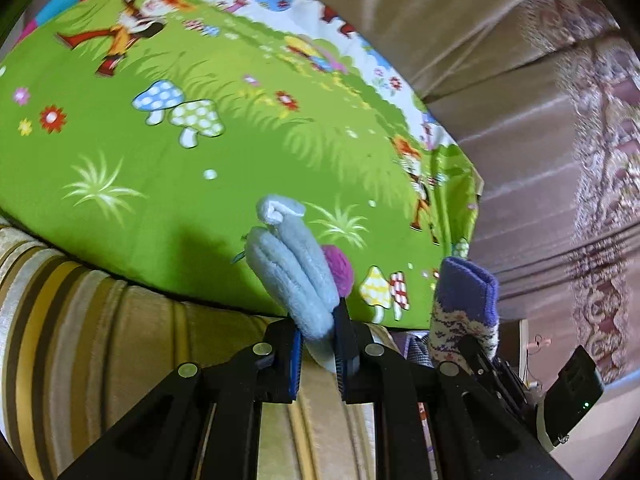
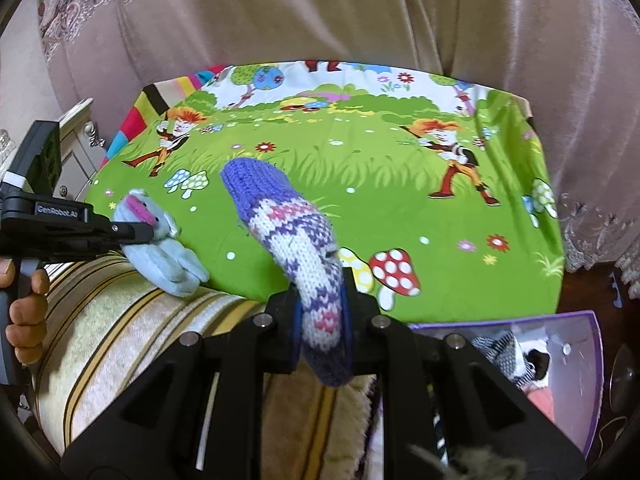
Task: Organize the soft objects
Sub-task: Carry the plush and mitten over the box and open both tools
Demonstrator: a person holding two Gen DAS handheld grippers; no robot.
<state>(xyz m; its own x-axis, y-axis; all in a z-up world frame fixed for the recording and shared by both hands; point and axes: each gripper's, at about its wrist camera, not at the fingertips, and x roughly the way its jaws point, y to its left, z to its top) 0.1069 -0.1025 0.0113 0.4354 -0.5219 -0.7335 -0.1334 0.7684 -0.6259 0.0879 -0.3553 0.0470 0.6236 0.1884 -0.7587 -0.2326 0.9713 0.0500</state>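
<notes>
My right tool [image 2: 320, 332] is pinching the knit sock [image 2: 288, 232], purple box [image 2: 576, 380] just down-right of it (left tool [image 1: 316, 360] clamps the blue plush toy [image 1: 292, 276]).

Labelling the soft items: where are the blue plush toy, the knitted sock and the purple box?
blue plush toy [image 1: 296, 280], left wrist view, its body.
knitted sock [image 2: 296, 232], right wrist view, patterned middle.
purple box [image 2: 576, 384], right wrist view, inner wall.

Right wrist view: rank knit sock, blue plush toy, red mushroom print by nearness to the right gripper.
From the right gripper:
1. knit sock, clamped in it.
2. red mushroom print, just ahead-right on the sheet.
3. blue plush toy, far left, in the left gripper.
</notes>
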